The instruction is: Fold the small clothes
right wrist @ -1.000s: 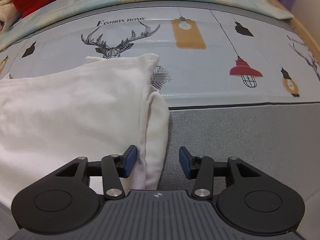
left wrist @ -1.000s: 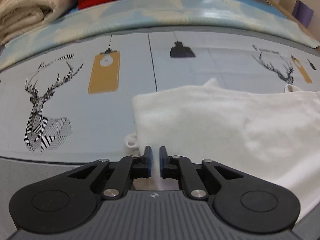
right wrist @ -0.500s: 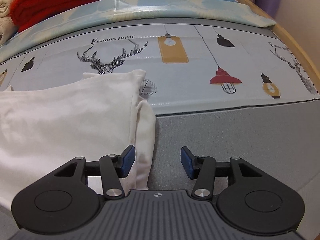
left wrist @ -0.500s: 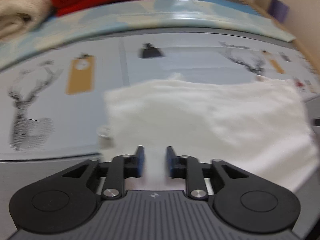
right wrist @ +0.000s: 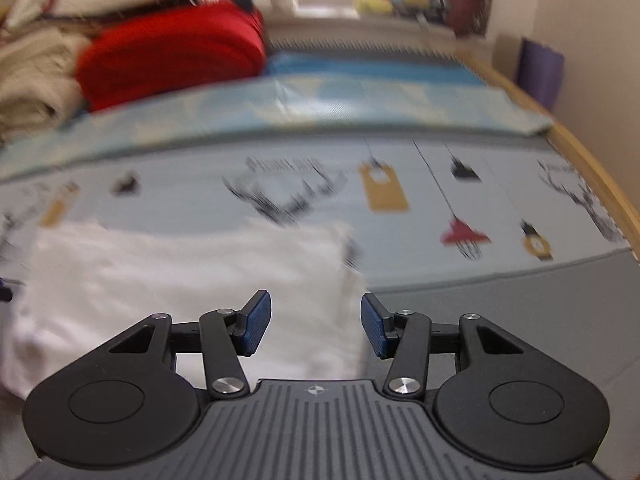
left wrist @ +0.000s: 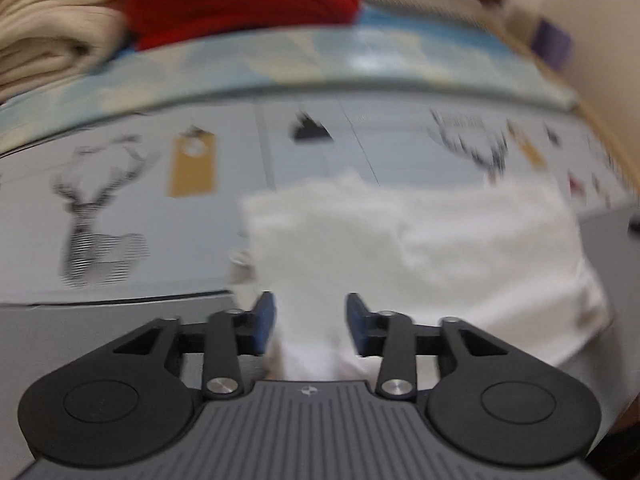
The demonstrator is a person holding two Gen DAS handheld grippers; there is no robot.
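White garment lying folded into a flat rectangle on the printed mat, at 12 o'clock of both tongs. Left tongs apart, having just been opening, cloth visible between the pads but unpinched. Right tongs spread, gripping nothing, over the garment's right edge at 11 o'clock. One fold judged complete and released; further halving possibly outstanding. Red and beige stacks at 11 o'clock, apparently finished.
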